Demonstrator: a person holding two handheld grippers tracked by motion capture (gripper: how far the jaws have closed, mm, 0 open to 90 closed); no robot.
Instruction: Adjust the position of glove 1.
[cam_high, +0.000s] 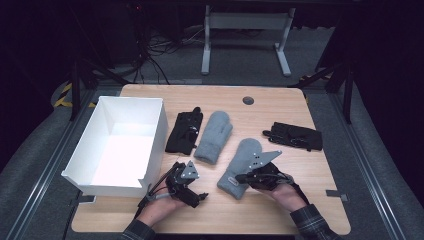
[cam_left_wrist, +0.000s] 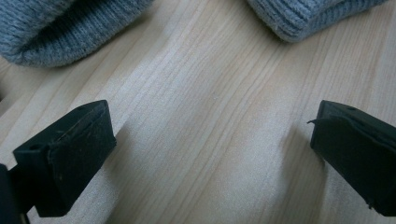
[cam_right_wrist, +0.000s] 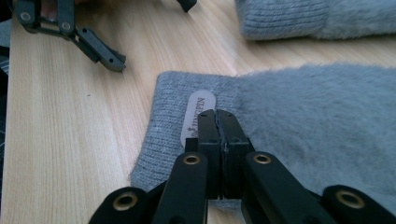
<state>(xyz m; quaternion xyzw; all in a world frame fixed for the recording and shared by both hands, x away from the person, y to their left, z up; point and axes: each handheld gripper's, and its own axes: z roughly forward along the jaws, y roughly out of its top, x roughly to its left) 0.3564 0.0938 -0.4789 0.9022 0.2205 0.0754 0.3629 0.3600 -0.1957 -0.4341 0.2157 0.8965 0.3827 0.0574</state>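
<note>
Right gripper (cam_right_wrist: 218, 121) jaws were pressed together over mitten (cam_right_wrist: 280, 116) cuff; left gripper (cam_left_wrist: 205, 154) jaws spread above surface (cam_left_wrist: 210, 93). Best to pinch cuff firmly before lifting toward box (cam_high: 150, 145).

Mittens (cam_high: 214, 136) lie right of the box (cam_high: 150, 131).

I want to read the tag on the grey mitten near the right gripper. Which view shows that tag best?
The right gripper view: the label lies large on the mitten cuff, partly covered by the shut right gripper. The high view shows it tiny; the left gripper view shows knit edges.
</note>
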